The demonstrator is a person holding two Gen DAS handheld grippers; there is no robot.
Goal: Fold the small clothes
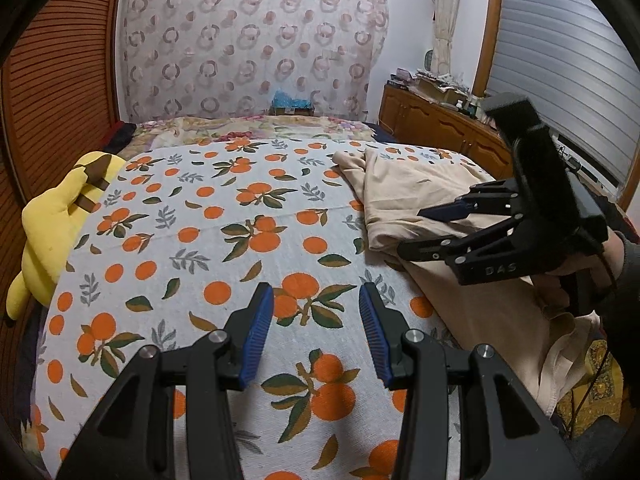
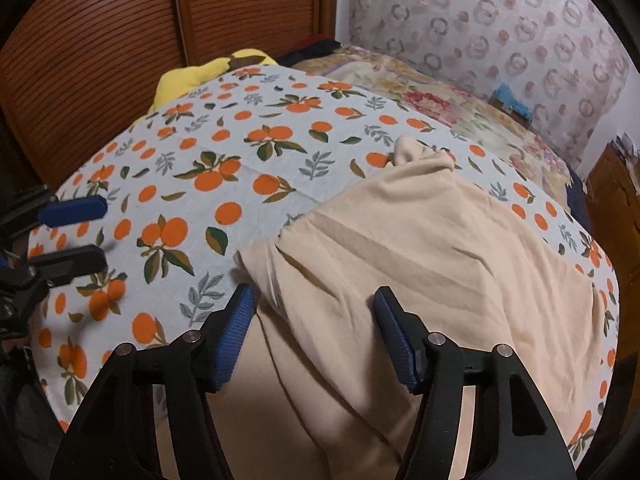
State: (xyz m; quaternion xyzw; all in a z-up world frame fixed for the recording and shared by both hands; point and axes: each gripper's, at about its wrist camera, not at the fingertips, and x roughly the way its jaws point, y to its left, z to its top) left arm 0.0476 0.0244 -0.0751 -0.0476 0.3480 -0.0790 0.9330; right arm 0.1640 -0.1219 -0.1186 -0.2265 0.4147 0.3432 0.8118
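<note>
Hand-held gripper on the left [image 1: 316,320] hangs over the bed cover [image 1: 224,216] with its blue pads apart and nothing between them, so it is open and holds nothing. Under it is the big white bed cover, printed all over with oranges and green leaves. On the right part of that cover lies the beige cloth [image 2: 400,248], the thing to be folded. It is crumpled, with one end bunched up far away and the near end hanging over the bed edge. The right hand-held gripper [image 2: 314,328] is low over the near part of the cloth. Its blue pads stand on each side of a wrinkle but do not squeeze it, so it is open too. The left wrist view shows the right hand-held gripper from the side, and there you can read the raised letters "DAS" on its black body. The right wrist view does not show those letters. The left wrist view also shows a window blind [image 1: 560,40] and a wooden cabinet [image 1: 432,124] with small things on top. A yellow soft toy [image 1: 60,220] lies at the left edge of the bed.
</note>
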